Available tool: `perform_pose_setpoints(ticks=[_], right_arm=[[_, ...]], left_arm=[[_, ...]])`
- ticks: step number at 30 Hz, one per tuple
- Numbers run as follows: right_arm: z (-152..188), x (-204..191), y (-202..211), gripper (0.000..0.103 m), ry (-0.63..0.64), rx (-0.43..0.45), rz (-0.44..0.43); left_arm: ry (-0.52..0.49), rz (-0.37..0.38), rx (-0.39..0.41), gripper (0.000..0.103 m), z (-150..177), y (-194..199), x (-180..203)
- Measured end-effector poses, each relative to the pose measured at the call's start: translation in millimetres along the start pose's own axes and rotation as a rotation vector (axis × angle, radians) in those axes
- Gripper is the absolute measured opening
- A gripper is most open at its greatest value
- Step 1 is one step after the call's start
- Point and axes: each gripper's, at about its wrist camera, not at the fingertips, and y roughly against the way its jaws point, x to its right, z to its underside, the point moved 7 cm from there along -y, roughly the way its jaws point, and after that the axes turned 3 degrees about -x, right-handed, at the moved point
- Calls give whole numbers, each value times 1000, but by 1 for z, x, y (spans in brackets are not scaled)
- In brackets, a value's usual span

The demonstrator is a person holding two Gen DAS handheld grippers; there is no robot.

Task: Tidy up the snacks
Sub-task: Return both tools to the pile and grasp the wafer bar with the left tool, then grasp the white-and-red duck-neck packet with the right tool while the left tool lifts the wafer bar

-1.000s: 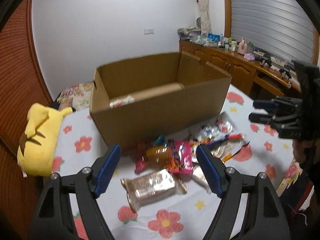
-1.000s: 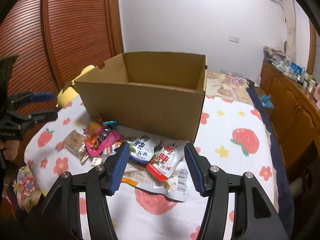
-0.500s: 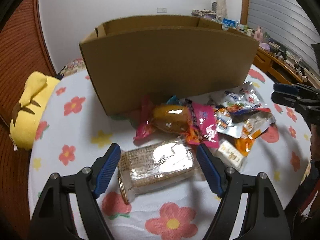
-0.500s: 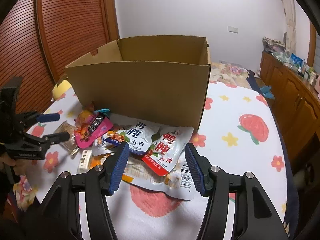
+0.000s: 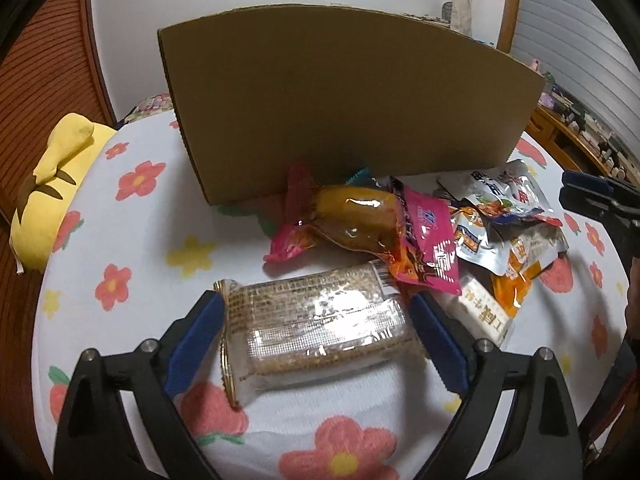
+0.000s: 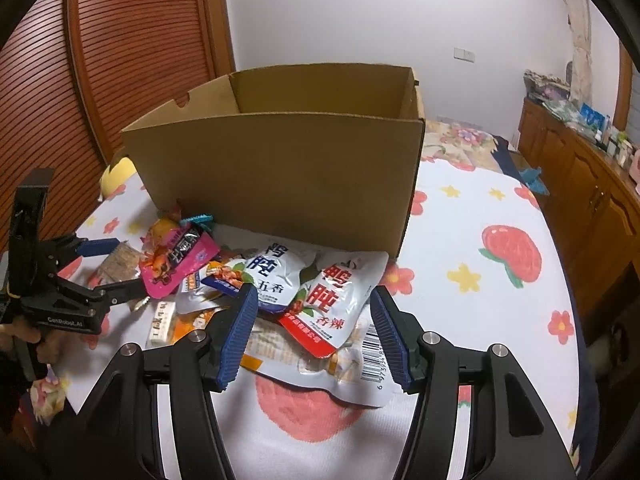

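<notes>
Left gripper jaws just widened, straddling clear-wrapped brown cracker pack on the flower-print bed cover, pads not pressing, right gripper part open over white foil pouches, ungripped, brown cardboard box behind snack pile.

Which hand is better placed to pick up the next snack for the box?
Left. The left gripper, jaws just opened wider, already straddles the clear cracker pack. The right gripper only hovers over overlapping pouches.
</notes>
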Motion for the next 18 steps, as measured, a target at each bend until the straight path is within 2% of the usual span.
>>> perform_pose_setpoints(ticks=[2,4,6,18], right_arm=[[1,1,-2,60,1,-4,4],[2,2,-3,60,-1,-7,7],[3,5,-4,60,-5,-8,10],[-6,17,-38,60,-46,-50,21]], left_arm=[[14,17,-13,94,2,-2,-1],[14,17,-1,85,3,2,-3],[14,26,-5,82,6,6,-4],[1,45,28,82,21,16,1]])
